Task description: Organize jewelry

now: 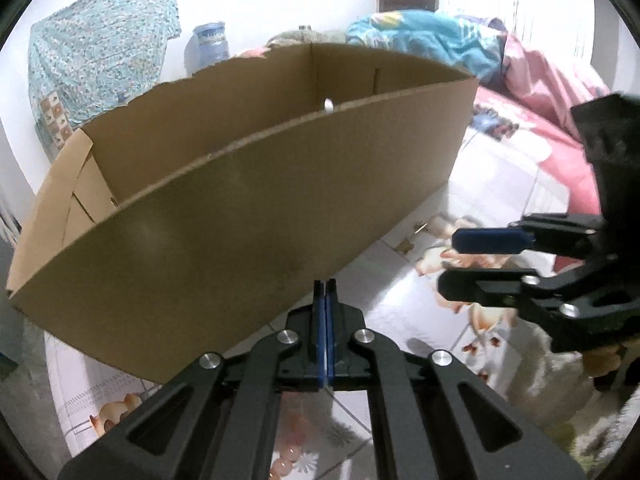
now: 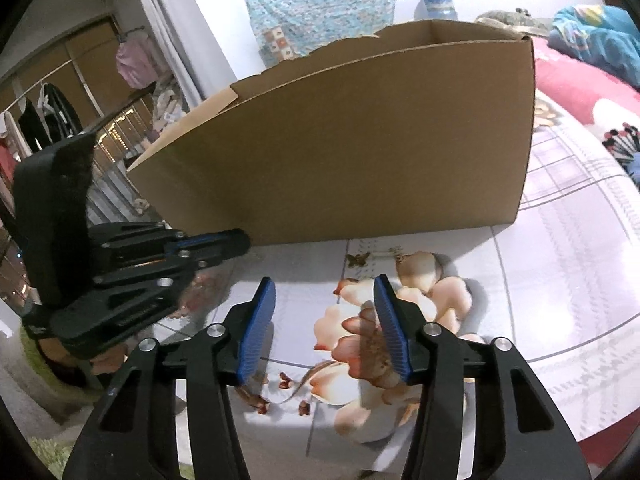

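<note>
From the left wrist camera we look along the left gripper (image 1: 325,286), whose two blue-padded fingers are pressed flat together with nothing that we can make out between them. Its tips sit low against the near wall of a large open cardboard box (image 1: 224,216), which fills most of this view and stands on a bed sheet (image 1: 432,312) printed with peach flowers; whether the tips actually touch the cardboard we cannot tell. At the right edge the right gripper (image 1: 450,258) comes in sideways over the sheet, its fingers apart with only sheet behind the gap. Behind the box lie a heap of blue and pink bedding (image 1: 460,44) and a patterned blue cloth (image 1: 104,40) hanging on the wall. From the right wrist camera we look along the right gripper (image 2: 324,292), its blue pads (image 2: 260,320) spread partway with nothing between them, held above the flowered sheet (image 2: 560,280). Just ahead of it, close to the foot of the box (image 2: 360,152), a small gold butterfly-shaped piece of jewelry (image 2: 358,259) lies on the sheet beside what looks like a fine chain, too small for us to describe further. The left gripper (image 2: 244,242) shows at the left, fingers together, near the box's lower corner.
</note>
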Demonstrator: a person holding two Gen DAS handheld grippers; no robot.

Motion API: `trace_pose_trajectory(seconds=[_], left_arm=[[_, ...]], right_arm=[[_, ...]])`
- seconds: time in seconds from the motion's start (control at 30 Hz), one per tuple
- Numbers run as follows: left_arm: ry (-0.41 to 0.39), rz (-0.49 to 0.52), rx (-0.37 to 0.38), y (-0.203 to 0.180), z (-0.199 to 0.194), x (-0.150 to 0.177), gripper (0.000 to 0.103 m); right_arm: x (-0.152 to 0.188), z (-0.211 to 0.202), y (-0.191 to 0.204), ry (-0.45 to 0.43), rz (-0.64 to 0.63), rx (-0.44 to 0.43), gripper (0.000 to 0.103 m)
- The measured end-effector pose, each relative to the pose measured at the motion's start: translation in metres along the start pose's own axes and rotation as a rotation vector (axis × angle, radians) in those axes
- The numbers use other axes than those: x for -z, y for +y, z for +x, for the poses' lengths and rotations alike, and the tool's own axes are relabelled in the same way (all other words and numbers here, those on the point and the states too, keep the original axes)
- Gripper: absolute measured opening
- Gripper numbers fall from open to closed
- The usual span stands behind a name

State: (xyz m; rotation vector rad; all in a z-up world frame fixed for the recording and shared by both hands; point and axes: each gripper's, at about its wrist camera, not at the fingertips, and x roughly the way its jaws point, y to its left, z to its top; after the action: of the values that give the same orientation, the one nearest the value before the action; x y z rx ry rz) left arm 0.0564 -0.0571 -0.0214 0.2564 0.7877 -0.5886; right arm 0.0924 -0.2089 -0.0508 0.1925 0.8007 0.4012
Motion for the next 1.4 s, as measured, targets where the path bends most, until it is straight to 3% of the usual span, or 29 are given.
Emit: trace_pose_trajectory(seconds=[0.17,0.37,0.63,0.73,1.4], left_arm=[[-0.053,-0.025,0.049,0.000,-0.015,0.001,0.000],[-0.062,-0.047,0.071,-0.001,-0.016,0.003,0.000],[-0.063,-0.058,0.089,0.003,-0.011,0.005,0.000],[-0.062,-0.062,0.093,0.003,-0.010,0.007,0.000],[-0.089,-0.054,0.095,0.004,-0.024,0.009,0.000]], right_arm=[[-0.007,0.007,0.001,0.007,-0.036,0.042,0.035],[-0.015,0.028,0.008,0.060,-0.118,0.117,0.020],[-0.016,0.036,0.019,0.075,-0.242,0.188,0.015],[-0.020,0.039,0.024,0.085,-0.255,0.188,0.008],[-0.019,0.017,0.023,0.055,-0.228,0.162,0.006]])
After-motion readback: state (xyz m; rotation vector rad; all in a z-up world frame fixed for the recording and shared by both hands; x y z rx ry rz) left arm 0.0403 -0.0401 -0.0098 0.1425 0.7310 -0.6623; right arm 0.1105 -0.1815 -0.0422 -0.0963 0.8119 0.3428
